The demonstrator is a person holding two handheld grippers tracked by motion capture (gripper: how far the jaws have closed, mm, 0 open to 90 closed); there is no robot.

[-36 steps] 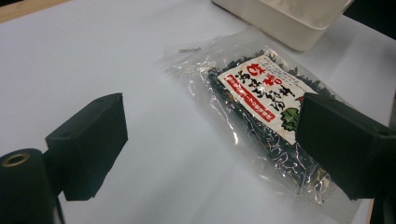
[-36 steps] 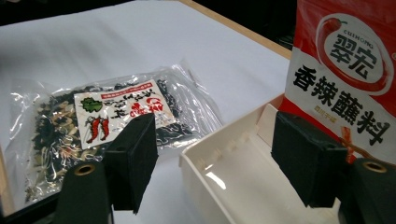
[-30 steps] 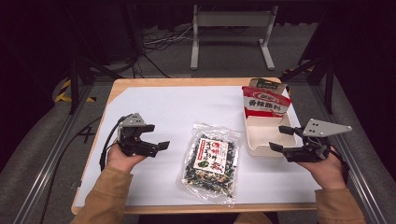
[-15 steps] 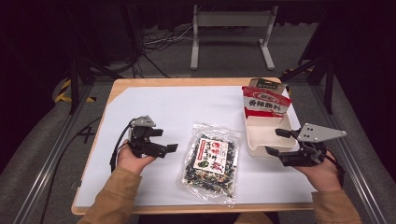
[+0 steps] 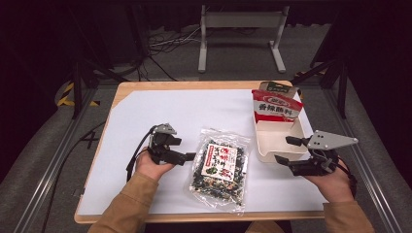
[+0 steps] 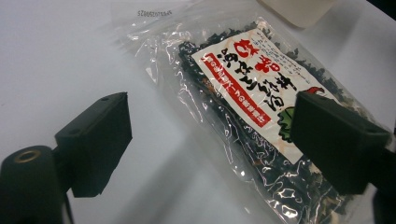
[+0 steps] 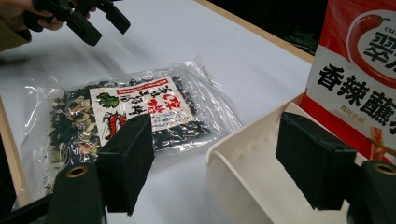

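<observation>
Just ahead of the left tongs (image 5: 190,156), a clear bag of dried seaweed (image 5: 219,167) lies flat on the white-covered counter (image 5: 194,111). Those tongs hover at the bag's near edge with jaws wide apart; they have just been closing a little, and the bag's edge lies under the gap between them, not pinched. The right tongs (image 5: 284,149) stand open and empty at the side of a white tray (image 5: 272,141), which sits just beside the bag. A red packet (image 5: 276,109) leans upright at the tray's far end, beyond the right tongs.
</observation>
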